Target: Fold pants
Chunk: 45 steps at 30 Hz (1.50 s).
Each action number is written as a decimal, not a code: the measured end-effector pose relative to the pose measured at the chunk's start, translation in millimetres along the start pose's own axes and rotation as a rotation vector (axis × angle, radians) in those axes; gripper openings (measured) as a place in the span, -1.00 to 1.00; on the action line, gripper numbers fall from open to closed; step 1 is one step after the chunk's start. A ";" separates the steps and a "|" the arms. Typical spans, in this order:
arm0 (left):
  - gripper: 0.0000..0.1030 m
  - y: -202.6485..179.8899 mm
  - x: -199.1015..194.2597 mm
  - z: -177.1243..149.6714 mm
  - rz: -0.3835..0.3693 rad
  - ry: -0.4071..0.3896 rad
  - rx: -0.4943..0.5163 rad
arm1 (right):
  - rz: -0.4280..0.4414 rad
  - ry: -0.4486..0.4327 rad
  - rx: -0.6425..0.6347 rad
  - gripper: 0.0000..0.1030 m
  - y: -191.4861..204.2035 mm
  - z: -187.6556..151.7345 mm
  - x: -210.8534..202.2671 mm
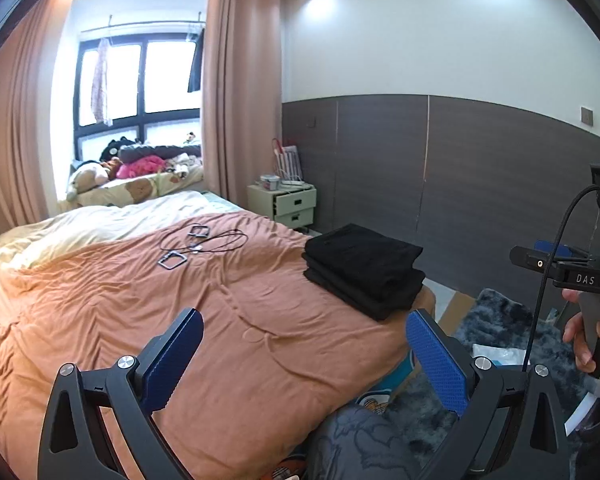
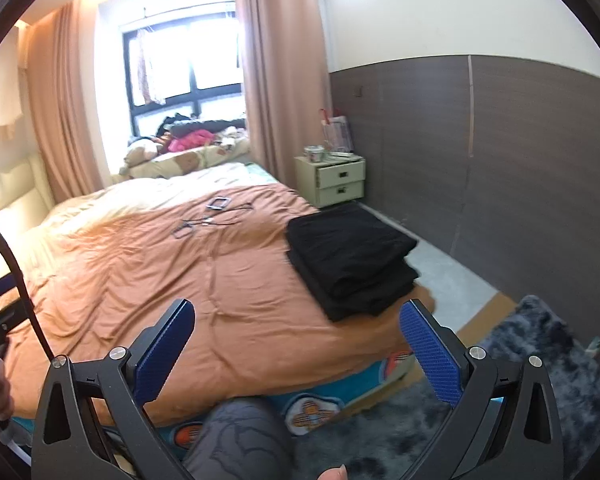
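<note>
On the bed (image 1: 240, 320), seen from the left wrist view, the pants (image 1: 364, 270) lie folded into a neat black stack at about two o'clock, resting on the orange-brown duvet (image 1: 140, 300) close to the bed's right edge. At the bottom of this view the left hand-held gripper (image 1: 304, 354) is spread wide, its blue pads (image 1: 172, 360) well apart and holding nothing, above the near end of the duvet and clear of the pants. Two small square frames with dark cords (image 1: 198, 242) lie on the duvet at eleven o'clock, and a pale bedside cabinet (image 1: 288, 204) stands by the dark wall panel at twelve. At three o'clock a hand grips the handle of the right hand-held gripper (image 1: 540, 258), seen from the side; its finger spread cannot be read here. From the right wrist view, the folded pants (image 2: 350, 256) sit at one o'clock near the bed's right edge, with the grey floor (image 2: 448, 276) beyond them. The right hand-held gripper (image 2: 296, 344) is also wide and empty, its right pad (image 2: 430, 354) near the stack's front corner but not touching it. A dark blue shaggy rug (image 2: 540, 360) lies at four o'clock.
</note>
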<state>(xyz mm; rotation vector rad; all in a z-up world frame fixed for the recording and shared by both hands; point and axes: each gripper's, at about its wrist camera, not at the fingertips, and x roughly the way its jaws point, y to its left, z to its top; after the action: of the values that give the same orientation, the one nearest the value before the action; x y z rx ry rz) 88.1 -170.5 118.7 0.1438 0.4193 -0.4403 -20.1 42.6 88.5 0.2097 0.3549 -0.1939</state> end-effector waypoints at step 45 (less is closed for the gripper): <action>0.99 34.2 -73.7 -129.9 0.179 0.014 -0.132 | 0.116 -0.011 -0.072 1.00 60.0 -112.6 -4.8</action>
<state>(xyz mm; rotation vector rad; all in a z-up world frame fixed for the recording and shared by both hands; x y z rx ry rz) -4.4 -82.5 33.8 0.0557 0.4442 -0.2353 -47.4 127.6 -2.8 0.1579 0.3375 -0.0681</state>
